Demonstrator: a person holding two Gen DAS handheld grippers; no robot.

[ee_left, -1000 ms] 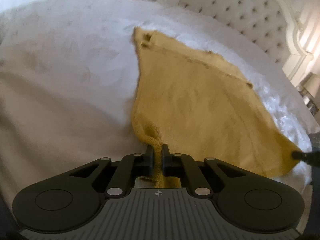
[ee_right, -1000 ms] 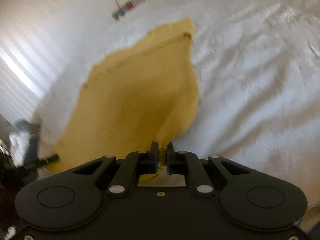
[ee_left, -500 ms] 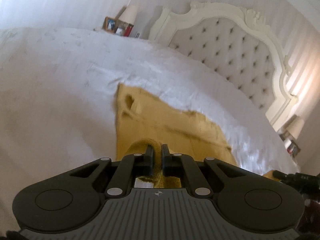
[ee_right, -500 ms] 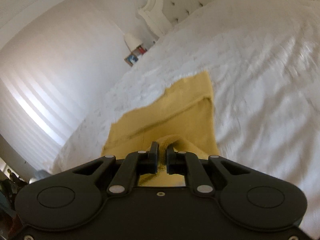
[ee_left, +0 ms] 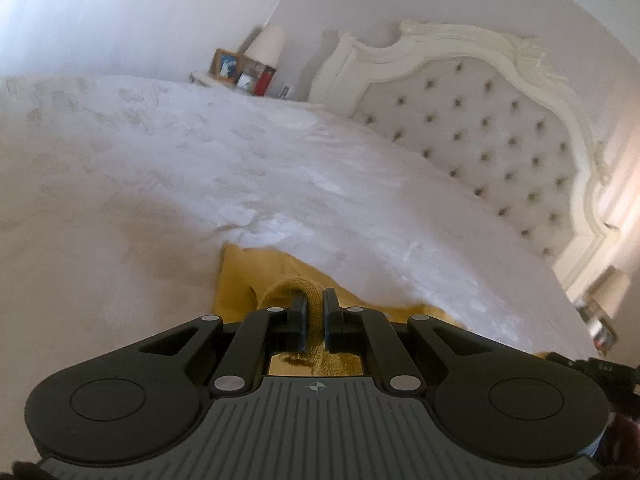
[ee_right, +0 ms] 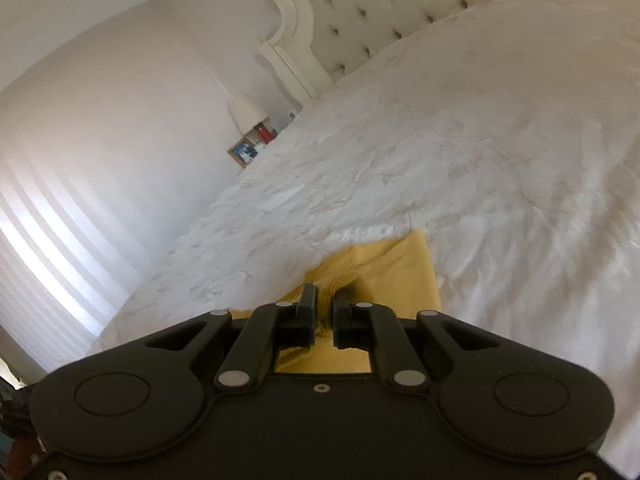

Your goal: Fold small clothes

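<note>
Both my left claw (ee_left: pixel 315 312) and right claw (ee_right: pixel 324 312) pinch the yellow knitted garment (ee_left: pixel 236 280); only my right view shows sunlit window blinds (ee_right: pixel 44 240) far left

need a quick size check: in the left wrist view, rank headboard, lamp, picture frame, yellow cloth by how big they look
1. headboard
2. yellow cloth, mostly hidden behind the left gripper, so its full size is unsure
3. lamp
4. picture frame

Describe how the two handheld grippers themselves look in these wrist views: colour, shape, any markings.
Both are matte black, with two short flat fingers on linkage arms fixed by silver rivets, and round discs at either side. The left gripper has a grey ribbed base with a small crosshair mark; the right gripper has a plain black base with screws. No cables or sleeves show.
</note>
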